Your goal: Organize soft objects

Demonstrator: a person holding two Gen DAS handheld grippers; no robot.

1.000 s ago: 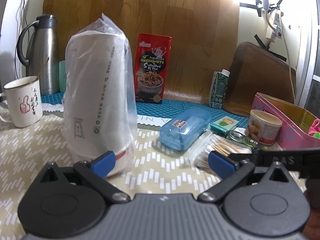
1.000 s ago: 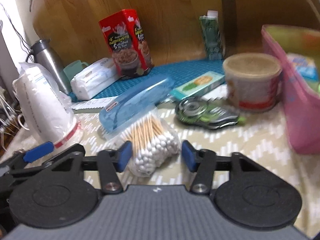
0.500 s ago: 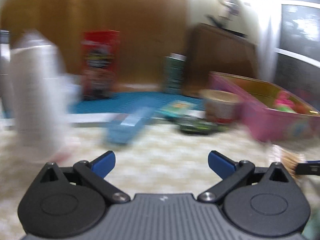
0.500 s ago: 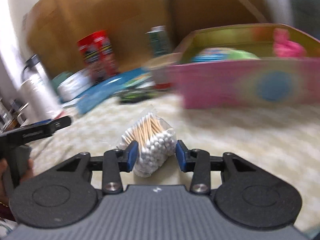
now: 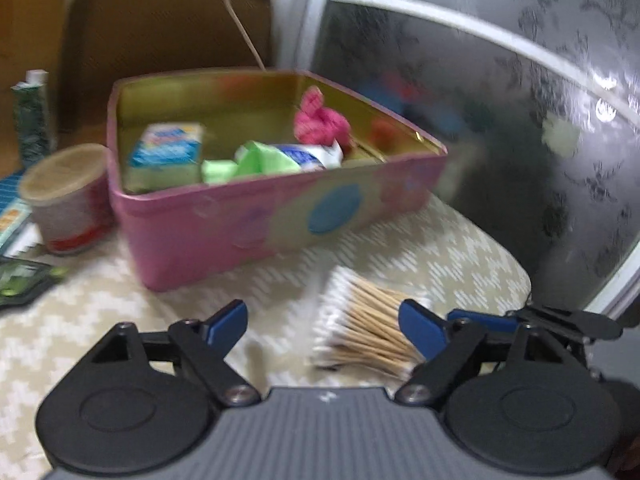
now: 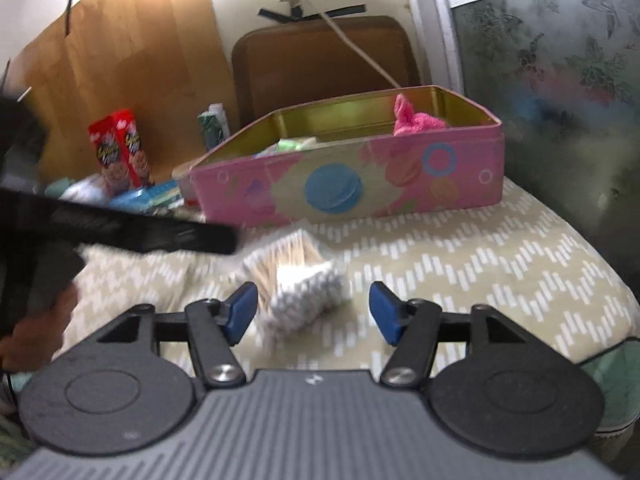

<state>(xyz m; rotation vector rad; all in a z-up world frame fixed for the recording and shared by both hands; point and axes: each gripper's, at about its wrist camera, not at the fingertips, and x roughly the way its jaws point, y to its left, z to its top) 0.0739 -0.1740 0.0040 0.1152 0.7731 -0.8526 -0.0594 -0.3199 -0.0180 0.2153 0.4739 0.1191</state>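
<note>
**Swab bag on the cloth, pink tin part filled**

Both tongs flank the bag of cotton swabs (image 6: pixel 298 276), which lies on the beige patterned tablecloth (image 6: pixel 480 264) just in front of the pink tin (image 6: pixel 360 188). Jaws of the right gripper (image 6: pixel 314 312) are opening: the bag sits between its blue pads (image 6: pixel 244 312) with a clear gap on the right side, so nothing presses on it. Jaws of the left gripper (image 5: pixel 322 326) are closing; in its view the swab bag (image 5: pixel 364 332) lies toward the right pad, and motion blur hides whether that pad touches it. The left pad stands well clear.

Seen from the right wrist, the left gripper's dark body (image 6: pixel 132 232) reaches in from the left edge above the cloth, with part of a hand (image 6: pixel 36 332) beneath it.

The tin, open at the top with a gold lining, holds several soft things. A pink cloth (image 5: pixel 320 120) stands against its far right wall. A blue and white packet (image 5: pixel 166 148) leans at the left end. Green folded pieces (image 5: pixel 248 162) and another blue and white packet (image 5: pixel 310 156) lie between them.

Just left of the tin stands a round tub with a tan lid (image 5: pixel 66 196), close to the tin's left wall. Behind it a green carton (image 5: pixel 32 120) stands upright. A red snack box (image 6: pixel 120 152) stands farther left by the wooden panel.
</note>
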